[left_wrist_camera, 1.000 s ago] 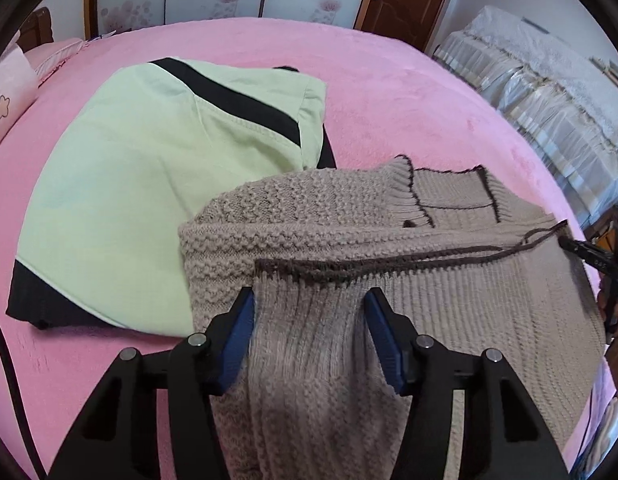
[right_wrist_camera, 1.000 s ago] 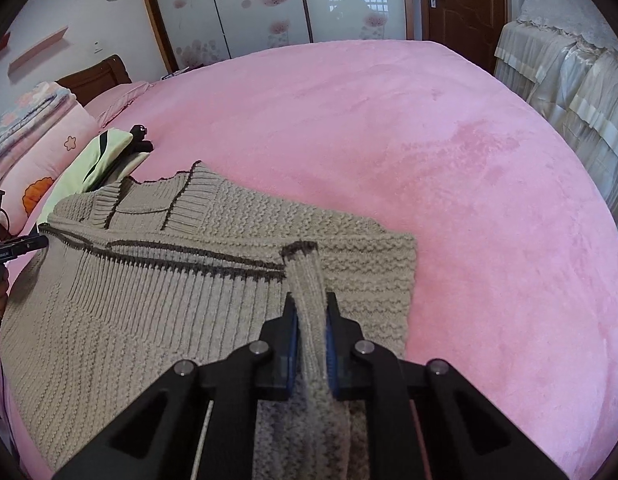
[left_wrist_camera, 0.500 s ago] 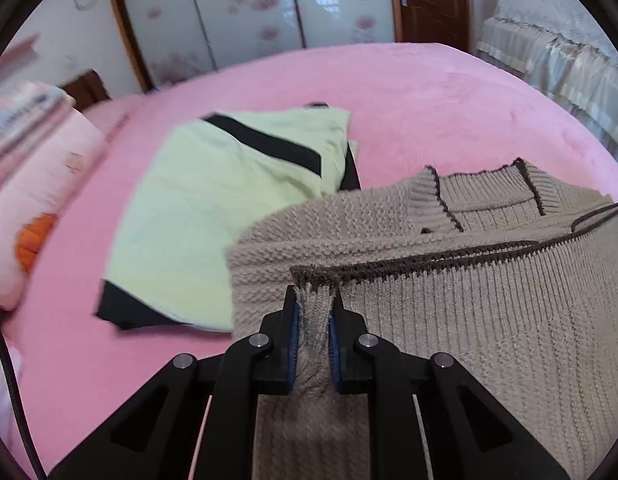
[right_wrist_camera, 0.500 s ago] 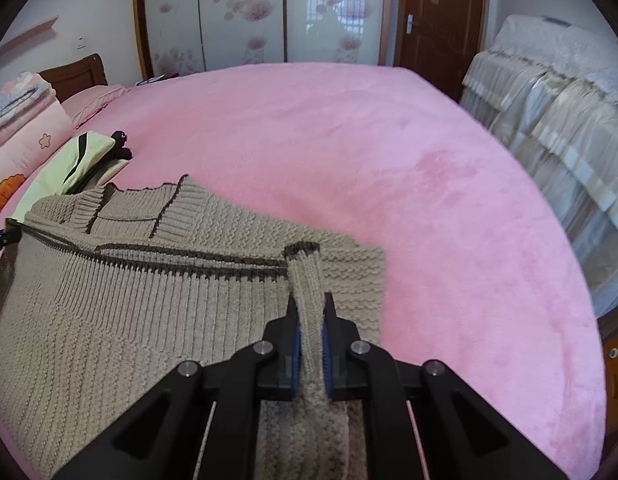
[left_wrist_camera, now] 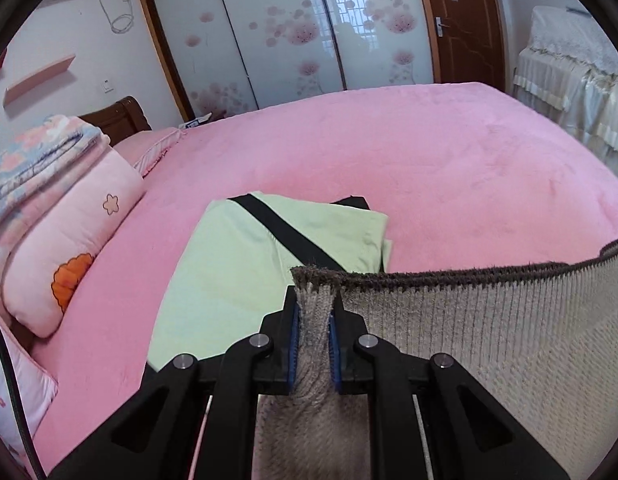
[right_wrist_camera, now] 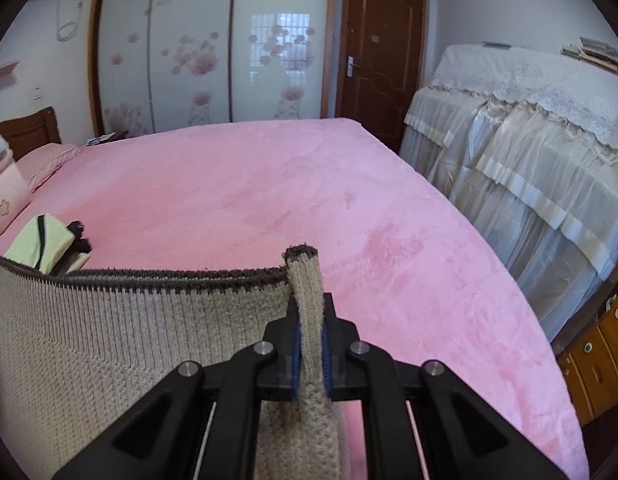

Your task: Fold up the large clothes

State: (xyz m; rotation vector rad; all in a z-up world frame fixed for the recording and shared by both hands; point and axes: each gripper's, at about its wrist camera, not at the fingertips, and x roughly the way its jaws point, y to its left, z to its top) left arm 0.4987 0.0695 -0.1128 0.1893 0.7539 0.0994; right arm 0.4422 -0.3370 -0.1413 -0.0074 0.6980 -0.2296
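Above the pink bed (left_wrist_camera: pixel 449 168) we are holding the beige knit sweater (left_wrist_camera: pixel 489 340) lifted, its dark-trimmed edge stretching between our two hands. Our left gripper (left_wrist_camera: pixel 314 332) is clenching one corner of that edge, and our right gripper (right_wrist_camera: pixel 309 344) is pinching the other corner. Beyond the left gripper, a folded green garment (left_wrist_camera: pixel 245 272) is lying on the bed beside the pillows (left_wrist_camera: pixel 73 240).

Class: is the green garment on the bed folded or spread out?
Folded: the green garment lies as a compact rectangle, with stacked layers showing at its edge.
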